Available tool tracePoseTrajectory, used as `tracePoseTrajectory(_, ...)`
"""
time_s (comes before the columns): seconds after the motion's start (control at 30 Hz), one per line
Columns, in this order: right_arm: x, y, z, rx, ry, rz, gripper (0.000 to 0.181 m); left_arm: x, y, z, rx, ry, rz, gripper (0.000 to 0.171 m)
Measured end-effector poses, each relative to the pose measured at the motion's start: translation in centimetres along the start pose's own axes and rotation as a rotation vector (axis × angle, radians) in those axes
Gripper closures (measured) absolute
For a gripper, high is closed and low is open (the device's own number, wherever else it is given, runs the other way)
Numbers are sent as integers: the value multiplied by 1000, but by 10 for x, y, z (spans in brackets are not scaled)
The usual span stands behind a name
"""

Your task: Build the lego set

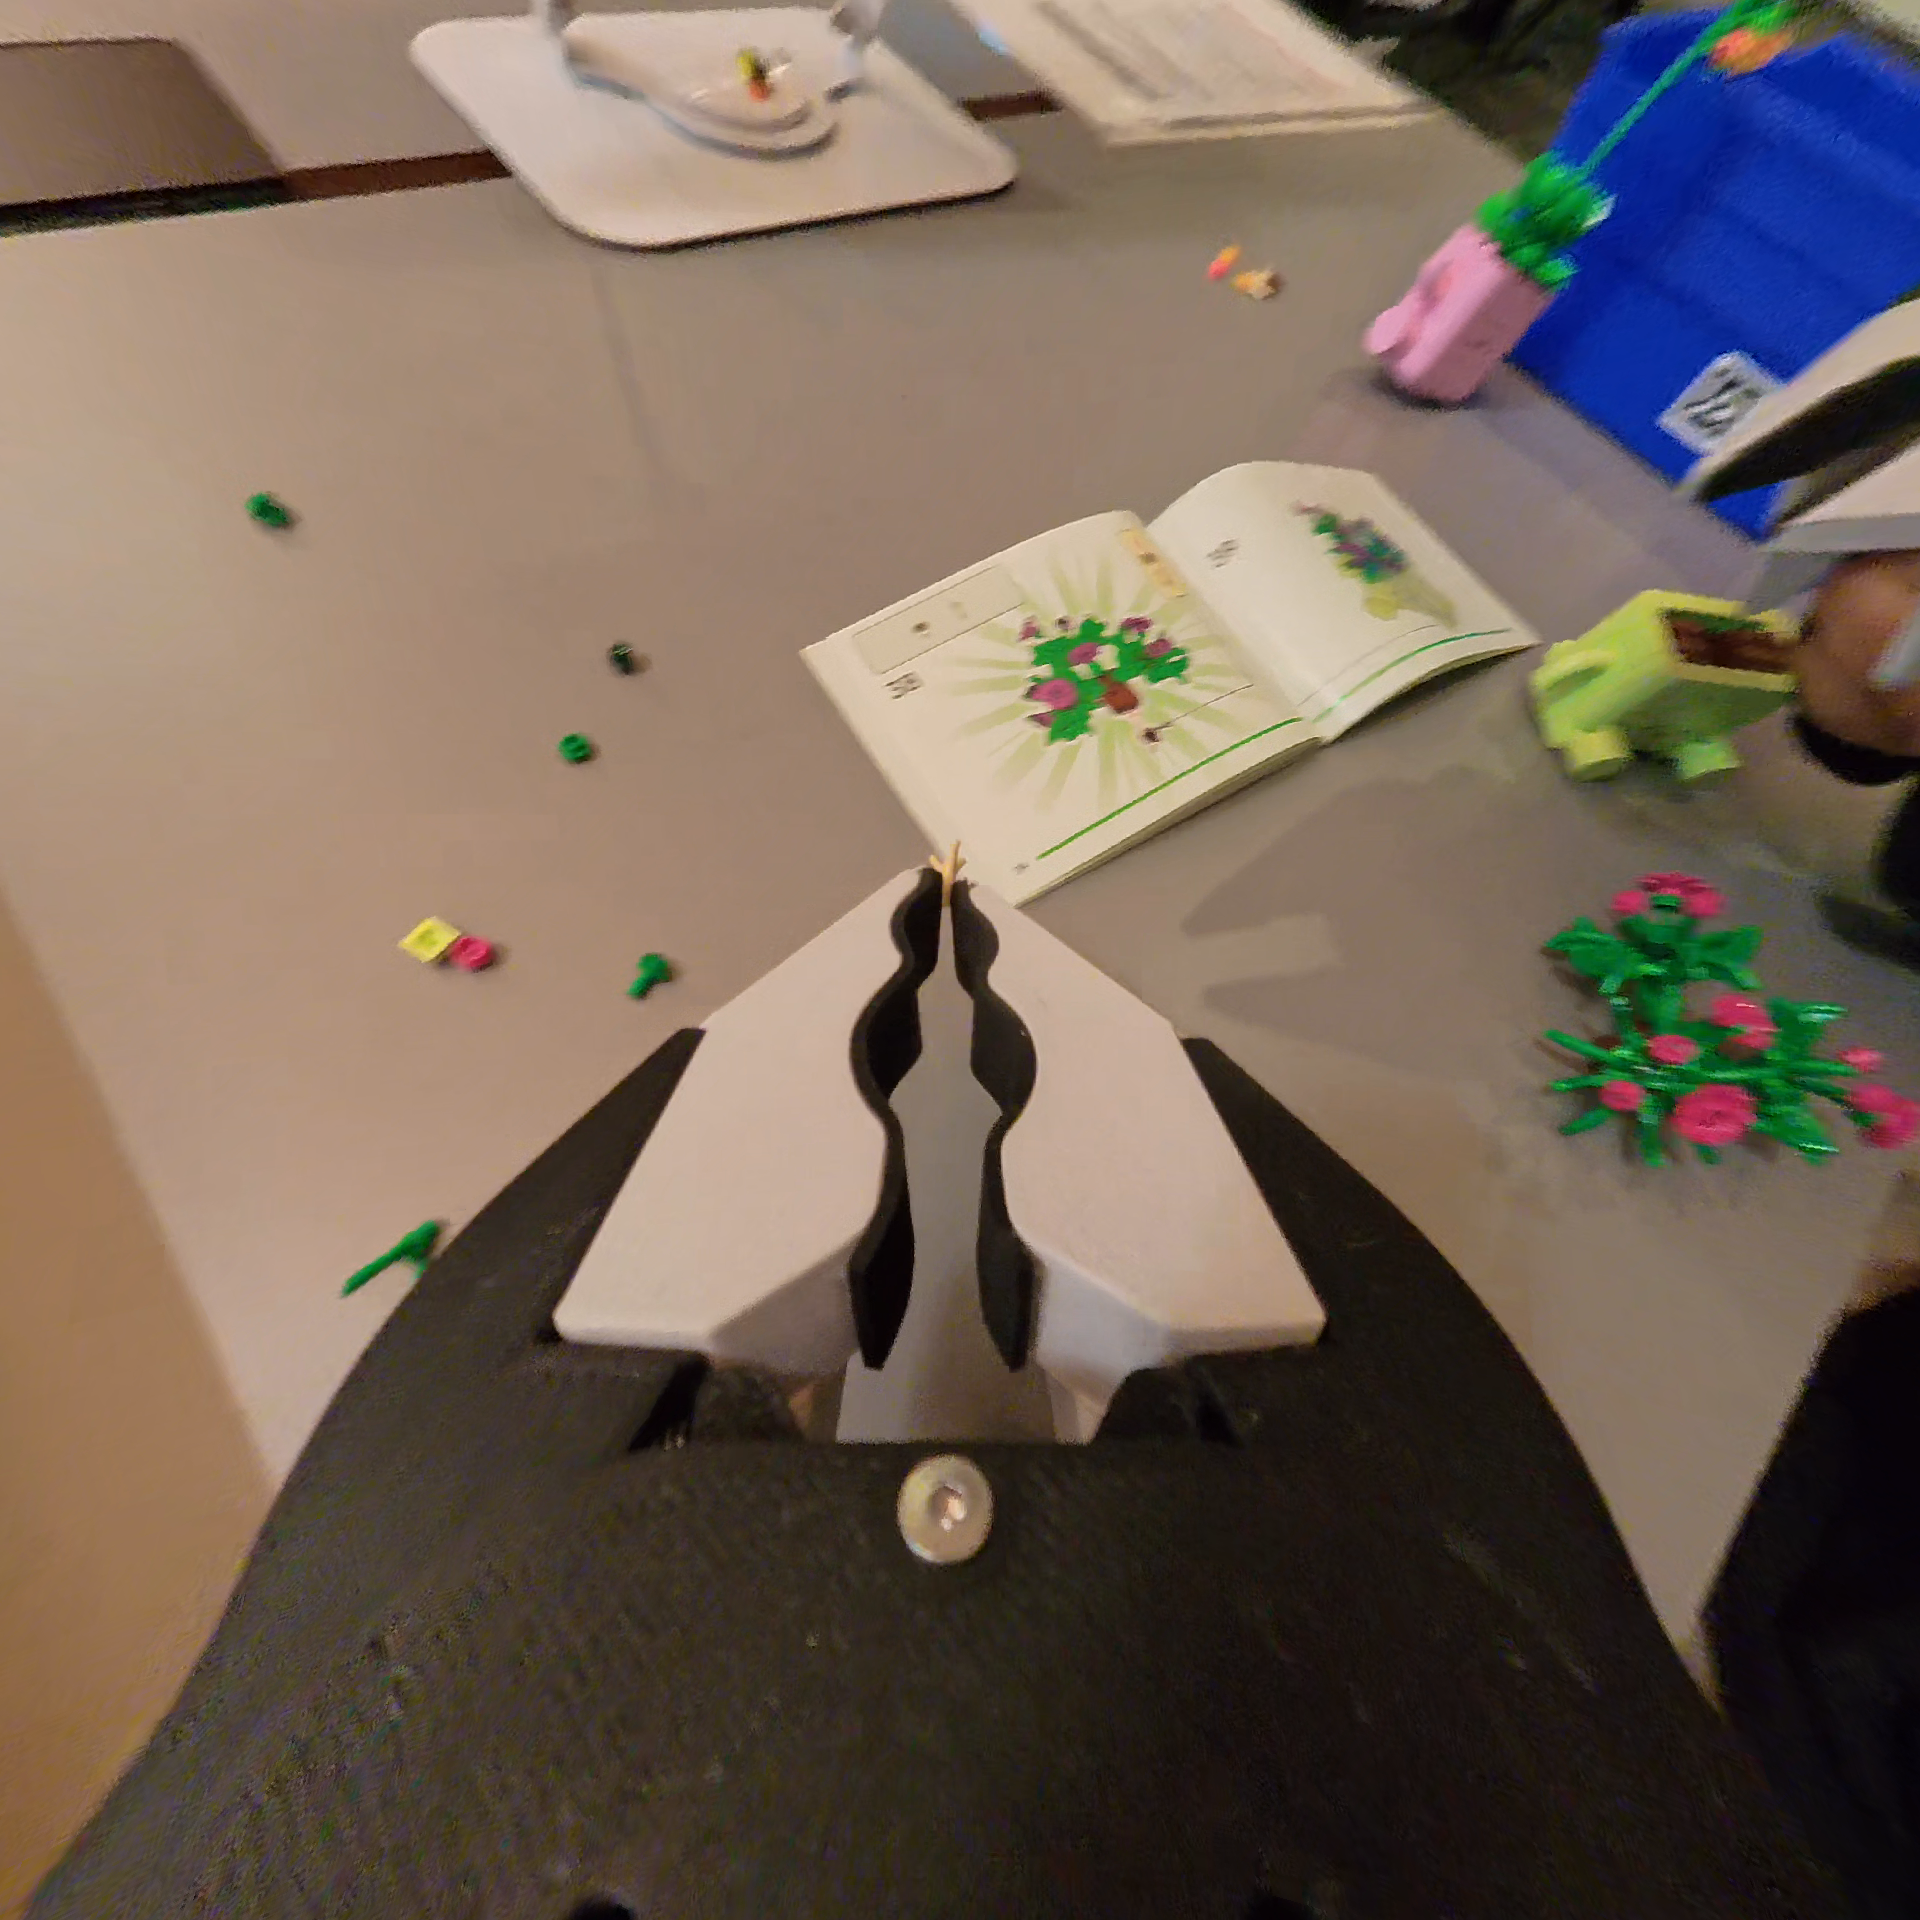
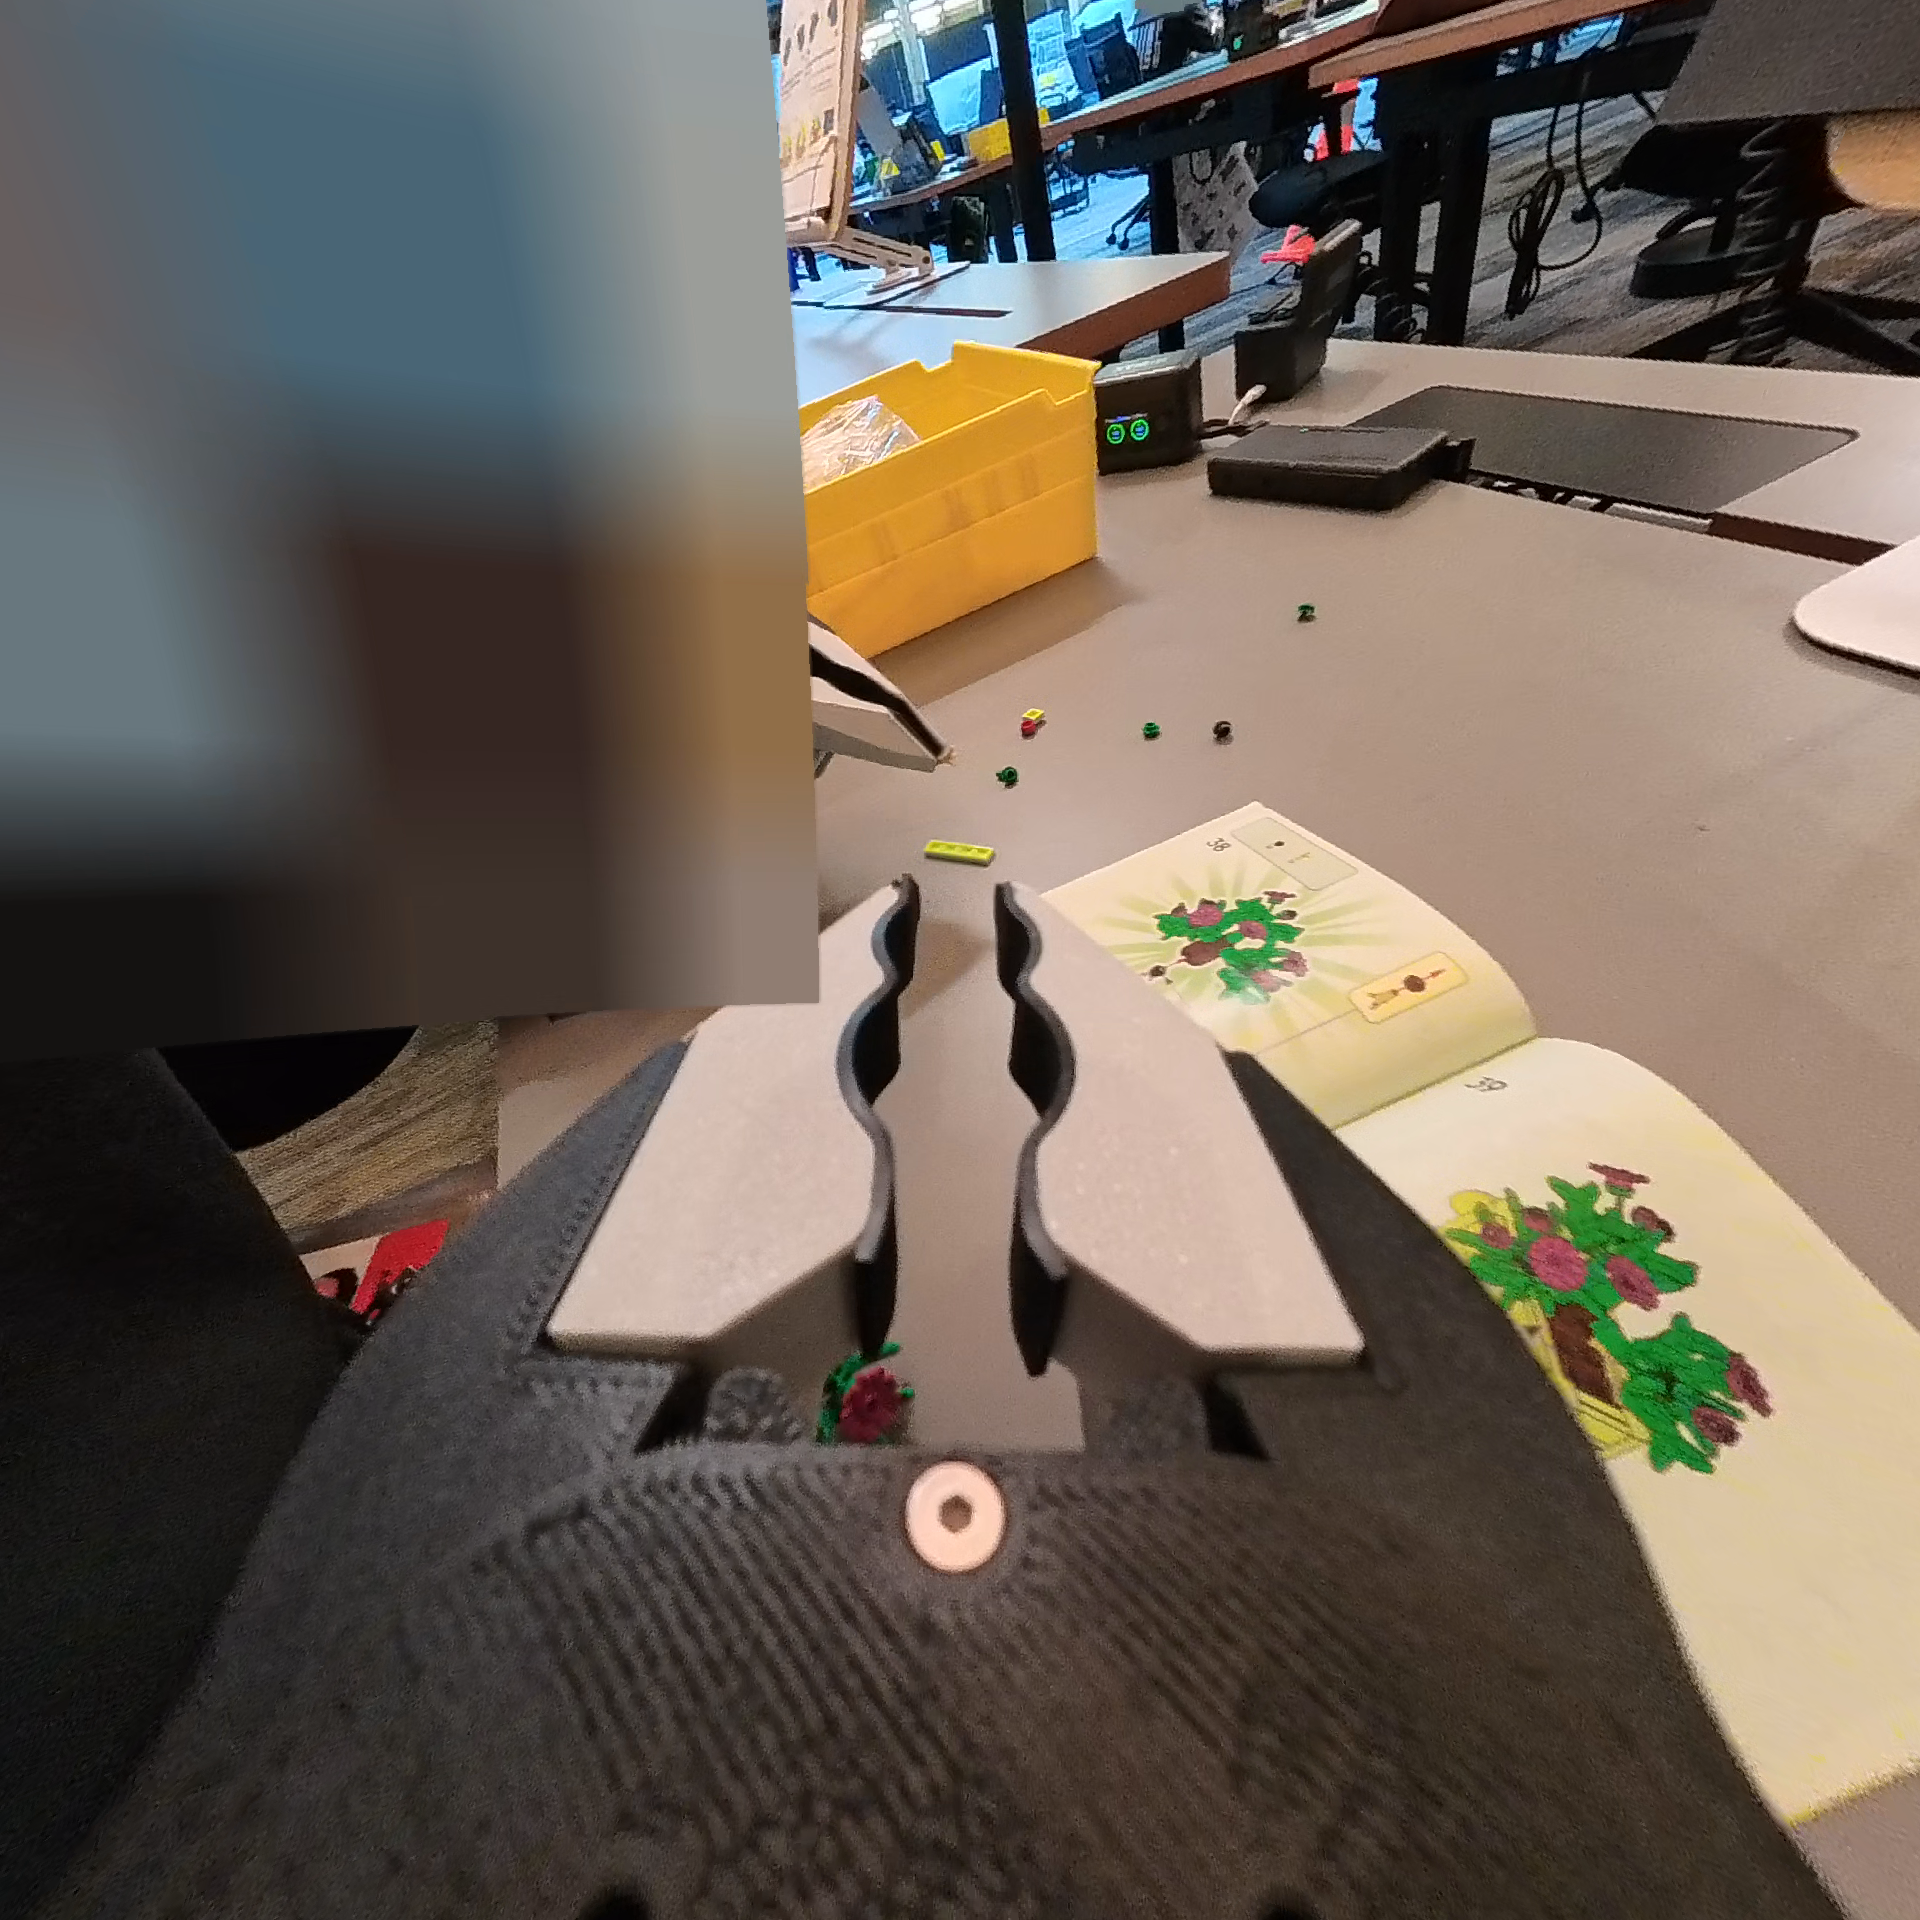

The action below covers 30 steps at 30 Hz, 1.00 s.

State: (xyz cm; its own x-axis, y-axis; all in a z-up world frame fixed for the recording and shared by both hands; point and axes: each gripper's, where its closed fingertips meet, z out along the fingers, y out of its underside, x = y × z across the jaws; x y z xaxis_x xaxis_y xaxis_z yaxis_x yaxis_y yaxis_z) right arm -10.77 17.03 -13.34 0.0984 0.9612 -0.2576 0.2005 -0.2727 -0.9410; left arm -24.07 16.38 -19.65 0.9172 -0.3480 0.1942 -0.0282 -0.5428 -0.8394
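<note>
Pinching a tiny tan piece at our left gripper tips, we hover over the grey table.

Only our left view shows the flower cluster, lime pot and pink pot; our right gripper, fingers spread and empty, sees the open instruction booklet, a lime plate and yellow bin.

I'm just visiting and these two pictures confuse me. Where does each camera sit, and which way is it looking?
Left wrist view: on the left gripper, facing across the table at the booklet; its fingers pinch a tan piece.
Right wrist view: on the right gripper, low over the booklet, facing a yellow bin; jaws apart, empty.
Shared: the booklet, loose green pieces, and each view shows the other gripper.
</note>
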Motion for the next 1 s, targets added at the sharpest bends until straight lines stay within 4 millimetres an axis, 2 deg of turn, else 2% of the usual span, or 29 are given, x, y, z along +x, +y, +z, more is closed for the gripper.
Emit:
tracePoseTrajectory(0.2,-21,3,12,12,-99,18,167,60,-20,-7,144,275,41,171)
tracePoseTrajectory(0.4,-37,6,22,0,-145,32,166,109,-19,-10,178,295,377,171)
tracePoseTrajectory(0.53,-45,14,25,-44,-174,35,162,127,-21,-13,208,290,464,171)
tracePoseTrajectory(0.67,-53,14,26,-48,-206,45,164,135,-22,-17,231,305,482,171)
tracePoseTrajectory(0.83,-55,16,28,-44,-240,84,166,134,-22,-19,233,320,467,171)
tracePoseTrajectory(0.93,-44,18,27,-69,-179,60,167,112,-17,-15,177,224,478,171)
tracePoseTrajectory(1.0,-35,17,24,-72,-132,34,167,89,-18,-23,178,143,450,171)
